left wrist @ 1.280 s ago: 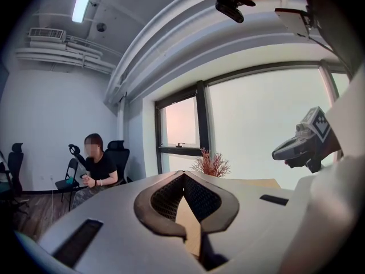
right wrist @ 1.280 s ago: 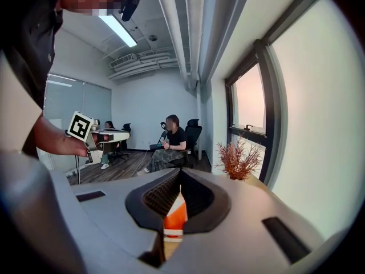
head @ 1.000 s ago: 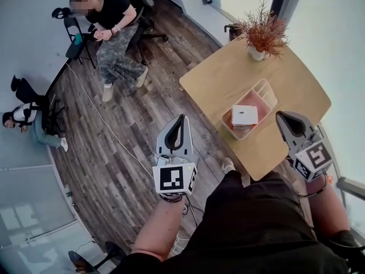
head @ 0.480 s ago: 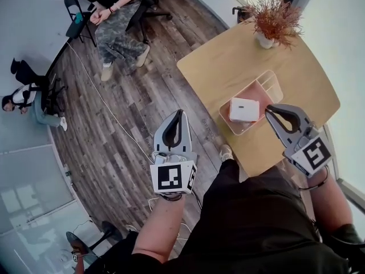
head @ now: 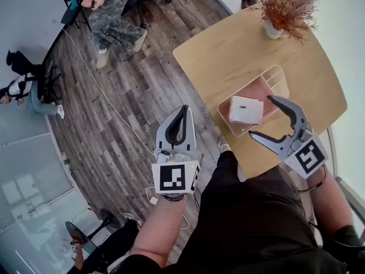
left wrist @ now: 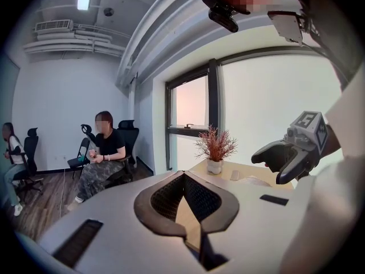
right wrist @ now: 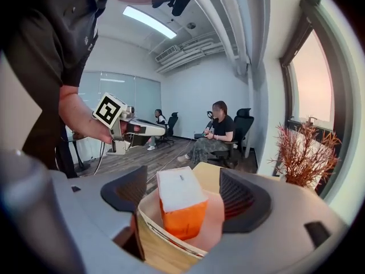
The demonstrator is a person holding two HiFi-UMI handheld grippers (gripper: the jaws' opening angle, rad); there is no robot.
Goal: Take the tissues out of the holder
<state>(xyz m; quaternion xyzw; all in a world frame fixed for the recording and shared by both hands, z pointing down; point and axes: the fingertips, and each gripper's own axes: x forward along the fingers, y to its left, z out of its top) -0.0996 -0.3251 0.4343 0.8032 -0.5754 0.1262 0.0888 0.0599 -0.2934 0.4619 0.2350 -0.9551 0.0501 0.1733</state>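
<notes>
Dark plank floor point(head: 131, 96) fills the left of the head view, with a seated person point(head: 111, 10) on an office chair at the top edge.

Over that floor the left gripper point(head: 183, 110) points away from the body, held off the table on a bare forearm point(head: 159, 227). Its jaws are closed tip to tip with nothing between them. Its marker cube point(head: 175, 177) faces up, showing a black-and-white square code and no words.

To the right stands a light wooden table point(head: 228, 61) with a potted plant point(head: 282, 10) at its far corner. A pale holder point(head: 263, 89) sits near the table's front edge. The tissue pack point(head: 246, 109) lies inside it, white on top and orange down the side, with a small grey mark too small to read.

The right gripper point(head: 262, 117) reaches in at a slant from the right. Its jaws have just been opening and now stand wide apart. The right gripper view shows the pack in the gap, clear of both pads. Its cube point(head: 308, 156) carries another square code.
</notes>
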